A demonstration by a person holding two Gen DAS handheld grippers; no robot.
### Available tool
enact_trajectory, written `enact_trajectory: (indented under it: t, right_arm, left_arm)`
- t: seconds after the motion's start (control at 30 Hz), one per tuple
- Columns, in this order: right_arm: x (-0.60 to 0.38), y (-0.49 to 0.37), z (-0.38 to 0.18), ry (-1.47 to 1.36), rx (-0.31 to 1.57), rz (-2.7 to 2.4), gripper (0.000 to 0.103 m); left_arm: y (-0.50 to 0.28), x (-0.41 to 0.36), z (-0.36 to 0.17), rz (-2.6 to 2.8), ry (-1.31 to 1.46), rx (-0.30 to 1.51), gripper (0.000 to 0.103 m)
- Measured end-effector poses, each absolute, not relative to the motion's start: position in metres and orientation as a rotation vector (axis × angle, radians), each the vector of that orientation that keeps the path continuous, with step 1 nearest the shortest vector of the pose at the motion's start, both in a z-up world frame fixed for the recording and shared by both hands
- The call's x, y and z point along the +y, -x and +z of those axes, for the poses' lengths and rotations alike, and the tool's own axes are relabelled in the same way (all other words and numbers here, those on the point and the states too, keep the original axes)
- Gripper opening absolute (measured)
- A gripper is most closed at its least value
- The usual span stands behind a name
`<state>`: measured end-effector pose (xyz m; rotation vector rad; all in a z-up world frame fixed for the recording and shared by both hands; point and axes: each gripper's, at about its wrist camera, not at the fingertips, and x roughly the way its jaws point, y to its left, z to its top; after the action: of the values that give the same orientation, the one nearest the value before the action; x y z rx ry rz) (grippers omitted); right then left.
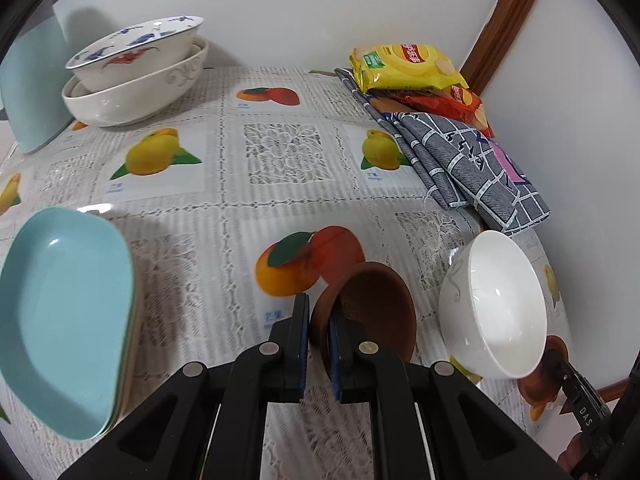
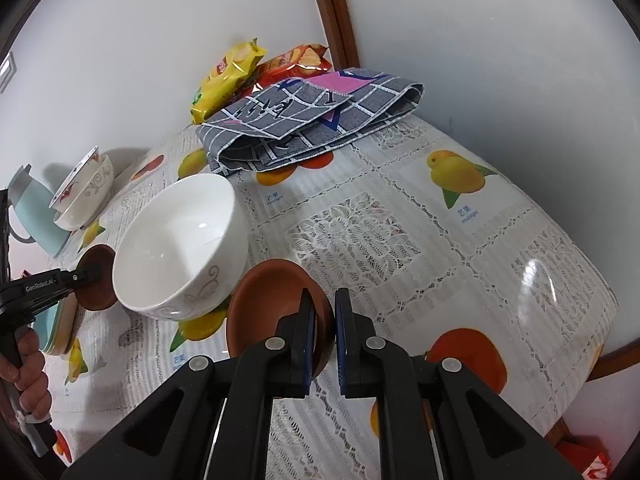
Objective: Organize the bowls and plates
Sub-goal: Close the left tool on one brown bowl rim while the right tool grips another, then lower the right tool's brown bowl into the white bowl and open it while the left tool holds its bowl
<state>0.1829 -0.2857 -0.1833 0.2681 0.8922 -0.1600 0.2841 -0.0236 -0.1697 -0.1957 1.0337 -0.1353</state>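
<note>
Table w/ fruit-print cloth. Two stacked bowls at far left corner. Light-blue plates near left edge. White bowl mid-table, between two brown bowls. Left gripper pinches one brown bowl's rim, prob. lifted; right gripper pinches the other.

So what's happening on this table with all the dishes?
A person is tidying dishes with a hand-held gripper in each hand. The left gripper is shut on the rim of one small brown clay bowl, and the right gripper is shut on another. A white bowl sits between them on the fruit-print tablecloth.
</note>
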Motion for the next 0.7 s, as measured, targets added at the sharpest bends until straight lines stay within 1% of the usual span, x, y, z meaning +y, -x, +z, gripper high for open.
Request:
enact_trajectory:
  t: [0.33,0.7]
  right_arm:
    - [-0.271,-0.173,-0.161,-0.246,0.867,-0.147,0.01]
    - [-0.261,-0.165,-0.129,-0.229,0.818,-0.145,0.01]
  left_arm:
    - [-0.265,-0.014,-0.157,-0.143,0.212,1.016,0.009]
    - [-0.248,-0.002,-0.121,-0.144,0.222,0.953,0.009]
